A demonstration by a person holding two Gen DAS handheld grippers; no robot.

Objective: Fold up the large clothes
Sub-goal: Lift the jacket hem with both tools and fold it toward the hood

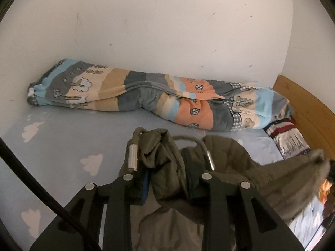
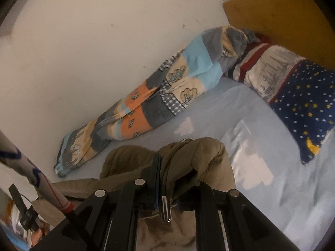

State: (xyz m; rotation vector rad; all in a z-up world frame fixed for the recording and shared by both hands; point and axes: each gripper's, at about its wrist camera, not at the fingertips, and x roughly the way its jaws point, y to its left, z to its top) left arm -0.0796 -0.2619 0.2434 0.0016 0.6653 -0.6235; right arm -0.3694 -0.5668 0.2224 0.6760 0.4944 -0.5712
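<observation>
Pale blue bedsheet (image 1: 62, 146) printed with white clouds spreads under both of my grippers, and everything I am handling hangs just above it. Nearest to me, my left gripper (image 1: 167, 179) is clamped on a bunched fold of the olive-green padded jacket (image 1: 230, 159), the fabric wedged between its fingers with a grey drawstring (image 1: 188, 139) and its metal tips looping over the top. My right gripper (image 2: 167, 179) has its fingers pressed together on another fold of the same jacket (image 2: 188, 156), a metal cord tip (image 2: 165, 208) dangling in front of them. Farther along the mattress, a rolled patchwork quilt (image 1: 146, 98) in blue, grey, beige and orange lies against the white wall (image 1: 167, 31). Beside the quilt's far end sit a pillow with red stripes (image 2: 270, 67) and a navy one with stars (image 2: 307, 104), backed by a wooden headboard (image 2: 272, 10).
</observation>
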